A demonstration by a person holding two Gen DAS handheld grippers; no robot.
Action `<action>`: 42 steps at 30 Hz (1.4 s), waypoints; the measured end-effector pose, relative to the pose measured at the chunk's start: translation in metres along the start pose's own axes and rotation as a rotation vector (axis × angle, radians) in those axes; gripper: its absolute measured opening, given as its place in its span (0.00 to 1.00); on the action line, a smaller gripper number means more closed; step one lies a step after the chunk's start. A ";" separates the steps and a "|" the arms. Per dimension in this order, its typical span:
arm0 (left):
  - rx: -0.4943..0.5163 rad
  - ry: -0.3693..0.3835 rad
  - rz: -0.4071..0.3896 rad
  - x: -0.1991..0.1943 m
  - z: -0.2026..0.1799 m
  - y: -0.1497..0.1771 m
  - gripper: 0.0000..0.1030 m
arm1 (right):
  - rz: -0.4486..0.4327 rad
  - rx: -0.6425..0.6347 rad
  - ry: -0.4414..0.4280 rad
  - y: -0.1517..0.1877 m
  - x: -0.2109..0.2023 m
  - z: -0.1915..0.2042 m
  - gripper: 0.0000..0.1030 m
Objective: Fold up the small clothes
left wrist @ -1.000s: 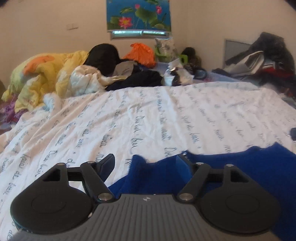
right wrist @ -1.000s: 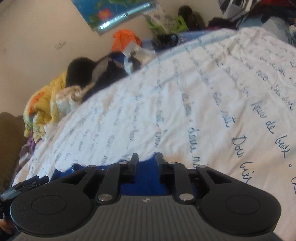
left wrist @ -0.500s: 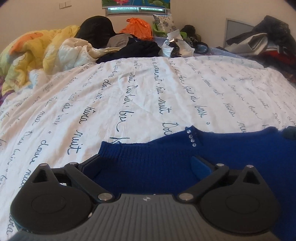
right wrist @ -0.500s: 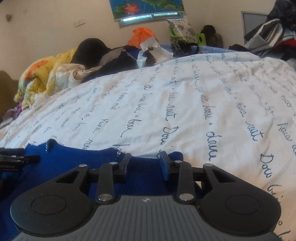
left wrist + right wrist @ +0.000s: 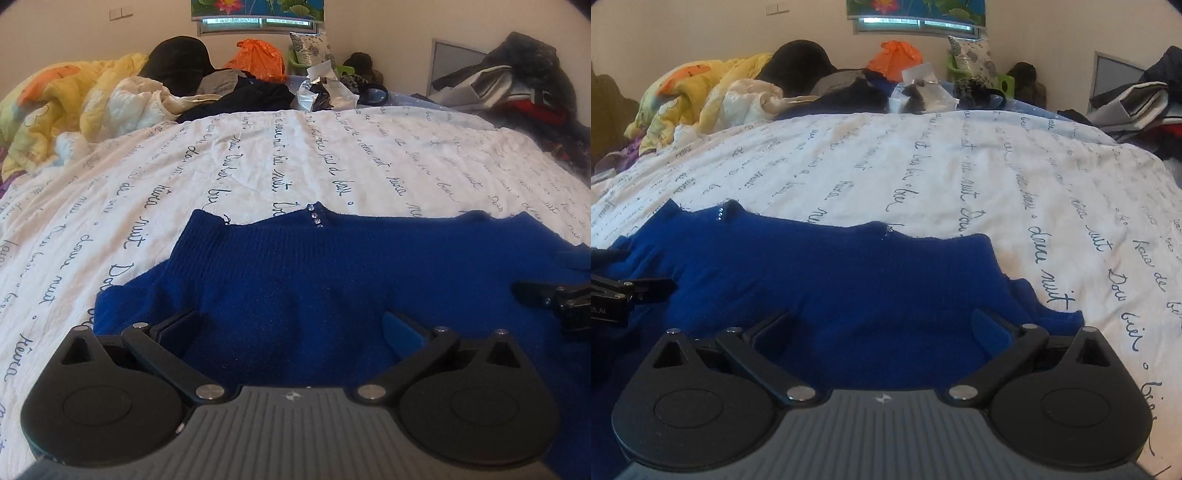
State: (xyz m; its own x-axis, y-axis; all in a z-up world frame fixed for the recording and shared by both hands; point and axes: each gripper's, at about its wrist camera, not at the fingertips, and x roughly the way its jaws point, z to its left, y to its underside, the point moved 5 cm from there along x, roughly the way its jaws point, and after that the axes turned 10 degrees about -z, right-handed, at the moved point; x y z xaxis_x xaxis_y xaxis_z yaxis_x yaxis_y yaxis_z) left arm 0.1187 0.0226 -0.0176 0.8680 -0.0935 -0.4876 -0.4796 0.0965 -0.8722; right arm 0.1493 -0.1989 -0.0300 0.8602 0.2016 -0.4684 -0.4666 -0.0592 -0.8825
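Since the earlier frames both claws have let go and spread, and the sweater (image 5: pixel 332 280) has dropped from their grip to lie flat. The bed (image 5: pixel 258 162) fills the middle of both views: a white sheet, lightly creased, printed with rows of dark cursive script. The sweater, a deep blue fuzzy knit with a ribbed collar, spreads across the lower half of each frame. A rumpled pile (image 5: pixel 236 81) of yellow quilt, black and orange fabric runs along the top of the frame. The left claw (image 5: pixel 291 328) hovers low over the knit, jaws wide apart, holding nothing. The right claw (image 5: pixel 882 325) is likewise splayed over the sweater's lower right part. Small glinting studs (image 5: pixel 316 216) dot the collar, near center frame.
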 end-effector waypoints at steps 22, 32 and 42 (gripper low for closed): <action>0.007 0.056 0.057 -0.040 -0.007 0.018 1.00 | -0.031 -0.004 0.047 0.016 -0.039 0.013 1.00; -0.185 -0.037 -0.103 -0.140 0.059 0.029 0.99 | -0.035 0.341 -0.024 0.015 -0.135 -0.039 1.00; -0.859 0.072 0.057 -0.159 0.133 0.074 0.88 | 0.172 0.910 -0.157 0.083 -0.184 -0.090 1.00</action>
State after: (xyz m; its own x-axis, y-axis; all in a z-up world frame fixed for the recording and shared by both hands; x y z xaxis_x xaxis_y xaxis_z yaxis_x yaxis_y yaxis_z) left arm -0.0376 0.1759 0.0006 0.8432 -0.1766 -0.5077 -0.4785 -0.6771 -0.5591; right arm -0.0291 -0.3292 -0.0214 0.7575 0.3951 -0.5197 -0.6237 0.6730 -0.3976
